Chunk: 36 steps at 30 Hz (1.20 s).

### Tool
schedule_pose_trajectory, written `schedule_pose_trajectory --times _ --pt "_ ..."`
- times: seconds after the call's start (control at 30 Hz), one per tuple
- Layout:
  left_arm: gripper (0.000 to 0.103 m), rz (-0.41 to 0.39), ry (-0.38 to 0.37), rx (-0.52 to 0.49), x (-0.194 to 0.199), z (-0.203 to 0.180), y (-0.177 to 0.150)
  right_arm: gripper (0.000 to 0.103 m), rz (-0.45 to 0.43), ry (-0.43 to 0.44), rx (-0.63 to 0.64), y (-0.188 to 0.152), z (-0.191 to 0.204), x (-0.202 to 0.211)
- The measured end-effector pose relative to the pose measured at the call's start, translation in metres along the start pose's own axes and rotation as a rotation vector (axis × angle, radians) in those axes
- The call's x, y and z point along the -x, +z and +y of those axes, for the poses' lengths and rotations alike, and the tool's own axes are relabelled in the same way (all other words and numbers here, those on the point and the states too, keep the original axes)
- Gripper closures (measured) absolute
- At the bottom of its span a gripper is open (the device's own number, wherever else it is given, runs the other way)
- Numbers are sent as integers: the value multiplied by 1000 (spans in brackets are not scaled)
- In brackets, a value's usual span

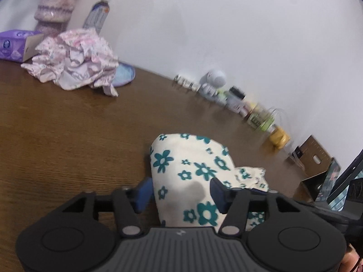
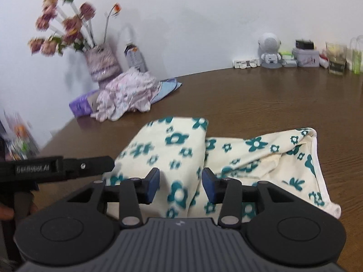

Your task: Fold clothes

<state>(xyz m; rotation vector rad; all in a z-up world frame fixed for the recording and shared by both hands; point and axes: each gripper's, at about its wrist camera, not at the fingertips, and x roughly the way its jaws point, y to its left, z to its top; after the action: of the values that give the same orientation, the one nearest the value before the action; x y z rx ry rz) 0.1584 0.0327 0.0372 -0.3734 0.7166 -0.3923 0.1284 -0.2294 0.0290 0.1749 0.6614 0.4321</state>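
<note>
Cream garment with teal flowers (image 2: 179,149): lying partly folded on brown wooden table (image 2: 261,95), directly under both tools. Left gripper (image 1: 181,192): jaws apart, cloth between, not clamped; right gripper (image 2: 180,183): likewise spread above cloth. Pink crumpled clothes (image 1: 74,68): heaped near wall, well apart.

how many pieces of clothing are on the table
2 that I can make out. The cream garment with teal flowers lies near the front, under both tongs. A crumpled pink heap sits at the far left by the wall; that heap may hold more than one piece.
</note>
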Motion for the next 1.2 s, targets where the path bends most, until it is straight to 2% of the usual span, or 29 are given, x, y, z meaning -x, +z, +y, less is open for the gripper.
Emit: schedule_pose_trajectory --times 0.07,0.1,0.13,0.23,0.27,0.33,0.4,0.53,0.6,0.7,0.73,0.8,0.83,0.93,1.03,1.1,1.2 --pt "50 32 5 9 -8 1 1 63 15 8 -21 4 -5 -5" --pt "53 40 -3 19 -11 2 0 67 31 21 -43 4 -9 -9" --pt "63 45 -17 28 -12 4 0 70 45 34 -64 5 -11 -13" --pt "74 44 -42 39 -13 5 -3 77 53 46 -76 2 -12 -16" --pt "74 43 -46 41 -13 6 -3 80 54 47 -75 2 -11 -17" --pt "74 43 -50 48 -12 7 -2 81 54 41 -59 0 -7 -17" --pt "69 40 -51 53 -11 8 1 79 48 33 -37 0 -4 -16" --pt "49 21 -44 56 -12 7 12 65 -8 43 -69 12 -12 -8" --pt "49 30 -29 57 -17 6 16 65 -20 29 -80 20 -17 -11" --pt "59 59 -30 58 -27 7 13 66 1 18 -73 24 -18 -23" --pt "65 58 -39 58 -27 8 13 68 13 17 -78 23 -18 -27" --pt "72 55 -54 56 -28 9 11 78 30 27 -92 20 -18 -33" --pt "73 53 -59 54 -27 9 11 79 37 32 -97 18 -18 -36" --pt "71 54 -60 59 -27 11 11 82 35 26 -75 16 -12 -37" --pt "51 40 -48 73 -25 12 18 79 23 32 -93 17 -15 -34" --pt "50 32 -42 82 -27 13 23 66 -1 23 -124 21 -23 -33" --pt "54 52 -33 98 -35 15 26 66 5 22 -127 23 -23 -35"
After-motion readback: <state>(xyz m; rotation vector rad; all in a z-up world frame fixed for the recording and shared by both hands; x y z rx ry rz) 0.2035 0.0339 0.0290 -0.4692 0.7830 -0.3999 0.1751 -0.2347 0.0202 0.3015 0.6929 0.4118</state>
